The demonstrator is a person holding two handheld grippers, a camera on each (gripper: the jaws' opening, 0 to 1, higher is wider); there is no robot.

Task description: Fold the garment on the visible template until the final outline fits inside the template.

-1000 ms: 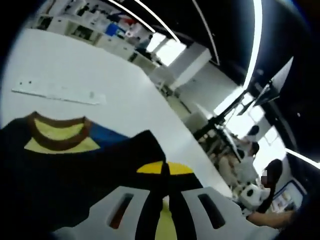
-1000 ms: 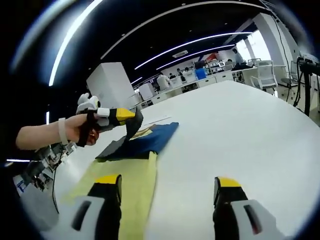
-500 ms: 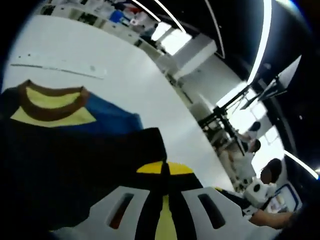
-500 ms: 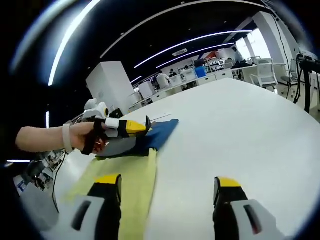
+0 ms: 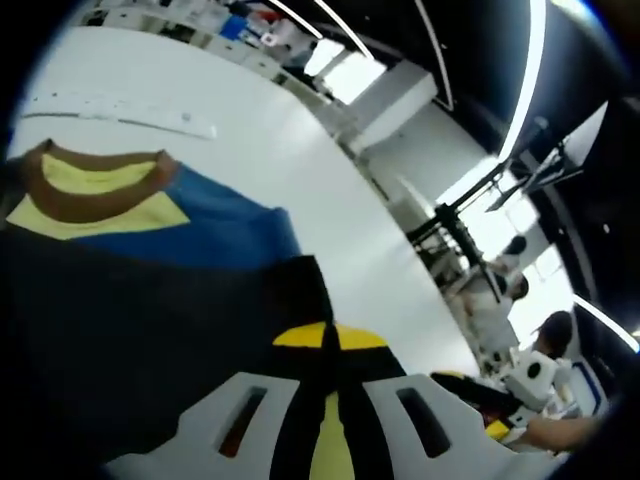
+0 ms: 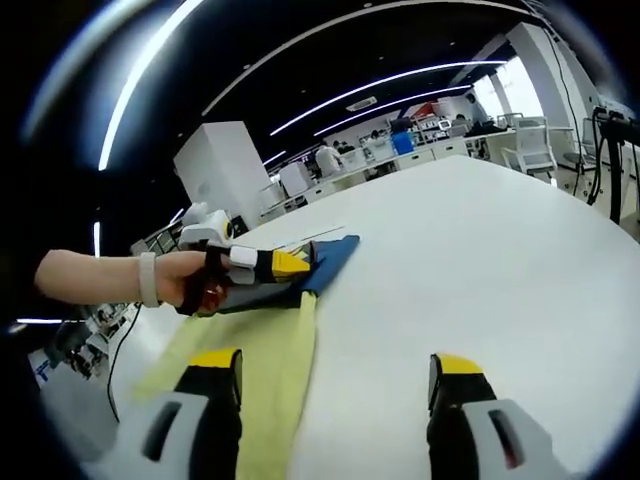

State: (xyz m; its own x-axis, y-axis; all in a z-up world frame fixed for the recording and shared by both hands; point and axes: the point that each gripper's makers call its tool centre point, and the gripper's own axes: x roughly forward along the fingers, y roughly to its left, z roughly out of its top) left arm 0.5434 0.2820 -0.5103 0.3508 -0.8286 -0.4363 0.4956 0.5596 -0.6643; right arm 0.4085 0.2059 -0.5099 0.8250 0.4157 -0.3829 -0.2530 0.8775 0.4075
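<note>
In the left gripper view, the left gripper [image 5: 331, 345] has its yellow-tipped jaws pressed together on a dark fold of the garment [image 5: 150, 300], which spreads away from the jaws across the white bench [image 5: 250, 150]. The garment shows a navy body, a blue panel, and a yellow patch ringed by a brown collar [image 5: 85, 185] at its far end. Beyond the collar, a long pale strip [image 5: 120, 108] lies flat on the bench, apart from the cloth. Past the bench's far edge stand shelves, a white block-like structure and seated people.

In the right gripper view, the right gripper [image 6: 340, 385] hangs above the bench [image 6: 480, 250] with its jaws spread wide and nothing between them. Under its left jaw lies the yellow template [image 6: 250, 355], running toward the garment [image 6: 310, 265], whose blue part rests at the template's far end. The left gripper [image 6: 285, 265], held by a hand [image 6: 190, 285] with a wristband, comes in from the left and sits low over the garment, clamped on its edge. The bench around the right jaw is bare white. Chairs and desks stand beyond the far edge.
</note>
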